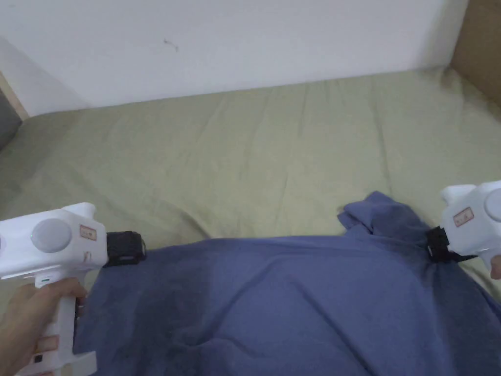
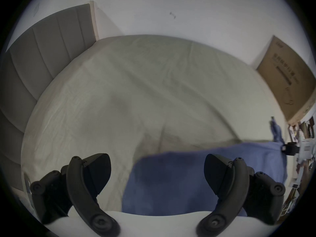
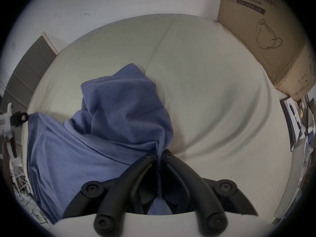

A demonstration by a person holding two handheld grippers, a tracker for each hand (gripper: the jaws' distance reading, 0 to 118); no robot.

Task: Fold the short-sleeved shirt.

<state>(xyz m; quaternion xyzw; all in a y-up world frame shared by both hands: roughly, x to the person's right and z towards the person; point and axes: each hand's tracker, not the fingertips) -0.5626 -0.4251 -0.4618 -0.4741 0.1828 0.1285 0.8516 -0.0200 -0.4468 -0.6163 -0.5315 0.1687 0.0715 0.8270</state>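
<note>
shirt (image 1: 293, 303) spread blue across the near side of the bed (image 1: 244, 147), and it's held at one end only. left claw (image 2: 157, 174) sits at the shirt's left corner, its white body level and pointing right, gripped from below by the person's hand (image 1: 29, 318) at the bottom-left of the head view. in the left gripper view its jaws stand wide apart, the blue cloth lying between them and not pinched by either. over to the right claw (image 3: 158, 153): it comes in from the right edge, tips aimed left into the cloth. in the right gripper view its jaws are drawn together on a bunched fold of the shirt, fabric gathered tight right at the tips.

the shirt itself is a plain, soft blue, its far edge running fairly straight from one claw to the other. just beyond the right claw a sleeve (image 3: 119, 93) lies humped and crumpled toward the wall. broad wrinkles fan across the middle of the body. the near part of the shirt runs off the bottom of the head view. the bed sheet is pale green and creased. a cardboard box (image 3: 266, 35) stands at the bed's far right corner.
</note>
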